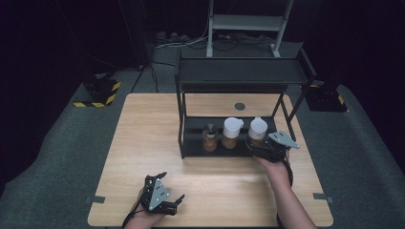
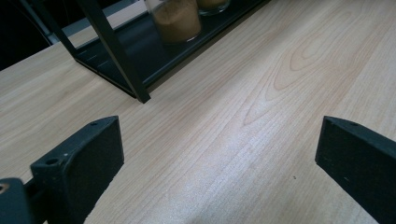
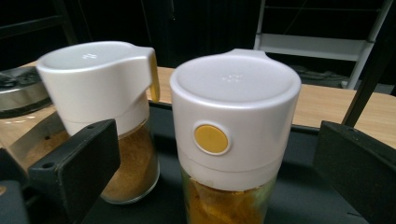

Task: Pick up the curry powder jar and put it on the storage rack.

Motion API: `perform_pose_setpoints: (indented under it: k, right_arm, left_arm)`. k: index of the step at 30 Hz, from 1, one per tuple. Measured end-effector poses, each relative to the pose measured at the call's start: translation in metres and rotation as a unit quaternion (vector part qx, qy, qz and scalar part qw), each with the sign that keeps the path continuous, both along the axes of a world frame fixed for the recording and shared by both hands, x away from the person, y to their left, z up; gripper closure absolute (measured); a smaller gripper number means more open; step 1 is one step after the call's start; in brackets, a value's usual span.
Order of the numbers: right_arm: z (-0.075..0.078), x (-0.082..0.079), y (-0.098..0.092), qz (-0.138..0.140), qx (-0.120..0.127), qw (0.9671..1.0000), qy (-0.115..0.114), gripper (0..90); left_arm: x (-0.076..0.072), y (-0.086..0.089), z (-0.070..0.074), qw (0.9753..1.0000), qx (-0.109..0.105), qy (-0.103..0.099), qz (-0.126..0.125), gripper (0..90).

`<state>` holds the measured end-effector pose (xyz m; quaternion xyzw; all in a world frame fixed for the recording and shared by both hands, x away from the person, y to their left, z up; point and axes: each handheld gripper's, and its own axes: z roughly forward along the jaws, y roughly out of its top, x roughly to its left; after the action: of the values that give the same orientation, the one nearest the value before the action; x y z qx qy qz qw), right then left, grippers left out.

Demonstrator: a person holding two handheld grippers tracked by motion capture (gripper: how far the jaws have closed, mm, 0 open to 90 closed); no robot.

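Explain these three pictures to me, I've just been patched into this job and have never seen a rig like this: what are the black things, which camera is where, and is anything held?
No robot arm here: a person holds a two-jaw gripper in each hand. The high view looks down on a wooden table from the person's side. The left gripper rests low near the table's front edge; the right gripper reaches to the lower level of a black rack.

The other two pictures come from cameras riding on the grippers, so the black blocks at the bottom of each are that gripper's own jaws.

On the rack stand three jars: a metal-topped jar, a middle jar with brown powder, and a white-lidded jar with a yellow button.

In the right gripper view, the jaws stand open either side of the yellow-button jar, not gripping it. The left gripper is open and holds nothing.
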<state>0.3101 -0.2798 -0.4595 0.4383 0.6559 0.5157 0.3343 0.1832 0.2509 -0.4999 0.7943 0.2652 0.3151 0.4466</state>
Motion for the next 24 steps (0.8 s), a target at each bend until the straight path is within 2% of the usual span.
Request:
perform_pose_setpoints:
  k: [10, 19, 24]
  right_arm:
    - [0.011, -0.017, -0.001, 0.001, -0.012, 0.9999, -0.003, 0.0]
    - [0.018, -0.043, -0.007, 0.003, -0.018, 0.9998, -0.004, 0.0]
    - [0.018, -0.06, -0.012, 0.005, -0.03, 0.9994, -0.015, 0.0]
  left_arm:
    - [0.0, 0.0, 0.0, 1.0, -0.001, 0.001, 0.002, 1.4]
    - [0.0, -0.001, 0.0, 0.9999, -0.005, 0.004, 0.01, 1.4]
    - [0.0, -0.001, 0.001, 0.9999, -0.004, 0.004, 0.011, 1.4]
